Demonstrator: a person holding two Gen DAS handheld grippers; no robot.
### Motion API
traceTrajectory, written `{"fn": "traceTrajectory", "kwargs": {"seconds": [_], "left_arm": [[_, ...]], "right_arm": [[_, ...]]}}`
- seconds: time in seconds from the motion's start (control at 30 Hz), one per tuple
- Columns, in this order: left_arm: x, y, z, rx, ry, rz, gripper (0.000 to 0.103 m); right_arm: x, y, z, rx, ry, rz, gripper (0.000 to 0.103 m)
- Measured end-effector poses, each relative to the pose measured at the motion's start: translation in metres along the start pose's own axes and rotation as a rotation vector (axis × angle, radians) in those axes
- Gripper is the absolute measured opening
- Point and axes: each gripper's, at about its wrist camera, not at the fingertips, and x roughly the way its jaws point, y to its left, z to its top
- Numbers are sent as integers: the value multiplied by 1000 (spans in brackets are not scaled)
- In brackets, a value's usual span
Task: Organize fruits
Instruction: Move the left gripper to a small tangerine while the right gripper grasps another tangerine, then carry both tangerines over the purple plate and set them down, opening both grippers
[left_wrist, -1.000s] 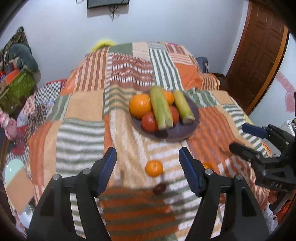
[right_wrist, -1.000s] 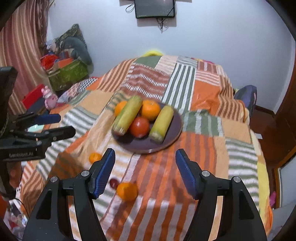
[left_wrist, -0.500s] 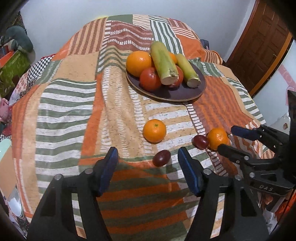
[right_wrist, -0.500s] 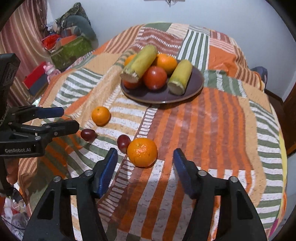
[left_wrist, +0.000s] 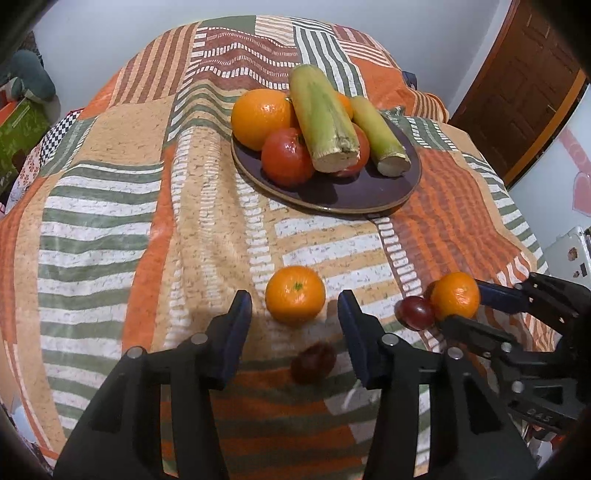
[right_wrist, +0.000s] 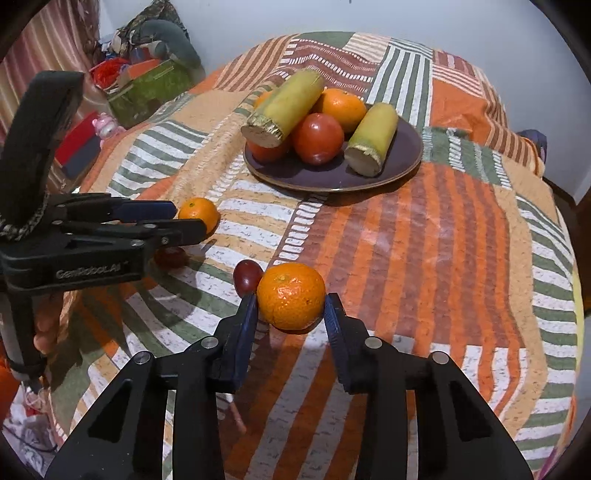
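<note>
Right tongs (right_wrist: 290, 308) apart, straddling a tangerine (right_wrist: 291, 301) on the bed (right_wrist: 443, 240), not clamped; left tongs (left_wrist: 294, 321) apart near another tangerine (left_wrist: 295, 294). Likely light, soft-skinned; grip the widest middle gently. Plate (right_wrist: 402, 162) beyond.

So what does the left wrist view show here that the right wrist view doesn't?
Only the left wrist view shows the brown door and the left gripper open around a small orange. Only the right wrist view shows the green box, the pink toy and the right gripper open, bracketing the other orange. Both show the plate, the patchwork cloth and two dark red fruits.
</note>
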Motion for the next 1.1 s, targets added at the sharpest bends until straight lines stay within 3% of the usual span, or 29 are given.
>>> {"fn": "traceTrajectory", "kwargs": {"seconds": [0.2, 0.4, 0.6, 1.1], "left_arm": [[5, -3, 4, 40, -4, 16, 34], [0, -6, 5, 44, -3, 8, 34], [-21, -15, 14, 51, -51, -9, 34], [-52, -45, 76, 77, -188, -37, 34]], "right_arm": [[-13, -11, 4, 23, -37, -20, 34], [-27, -23, 12, 51, -81, -36, 34], [-37, -36, 23, 79, -122, -48, 34], [-59, -60, 65, 98, -243, -57, 34]]}}
